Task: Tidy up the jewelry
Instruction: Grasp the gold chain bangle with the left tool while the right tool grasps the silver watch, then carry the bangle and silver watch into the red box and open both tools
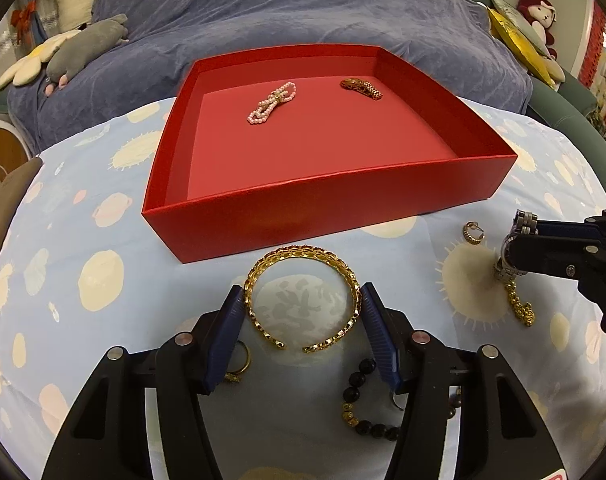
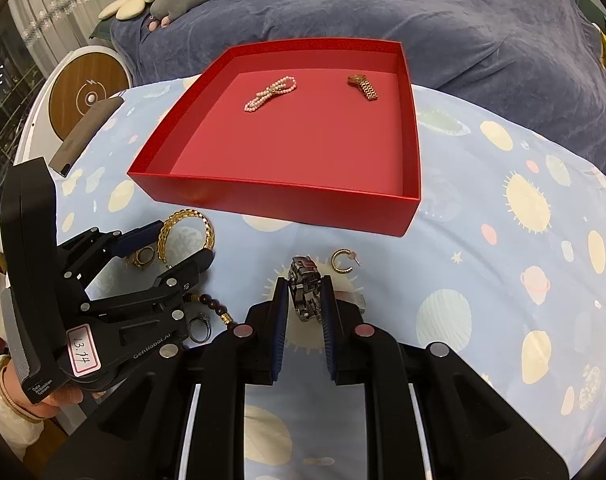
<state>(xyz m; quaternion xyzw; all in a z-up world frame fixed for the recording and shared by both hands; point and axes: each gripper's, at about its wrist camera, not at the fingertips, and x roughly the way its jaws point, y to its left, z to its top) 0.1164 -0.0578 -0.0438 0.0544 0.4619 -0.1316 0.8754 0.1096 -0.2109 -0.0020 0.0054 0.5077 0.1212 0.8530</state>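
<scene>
Got my left hand-held gripper (image 1: 301, 308) pinching the bangle (image 1: 303, 296) on the table and the right (image 2: 305, 300) clamped on the watch (image 2: 305, 294), so next both probably lift into the box (image 1: 303, 204).

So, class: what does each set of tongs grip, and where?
Left tongs: gold bangle, across its opposite sides. Right tongs: silver watch, by its band.

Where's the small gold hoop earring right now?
The gold hoop earring lies on the tablecloth, outside the red box, near its front wall, just right of the silver watch between the right gripper fingers.
</scene>
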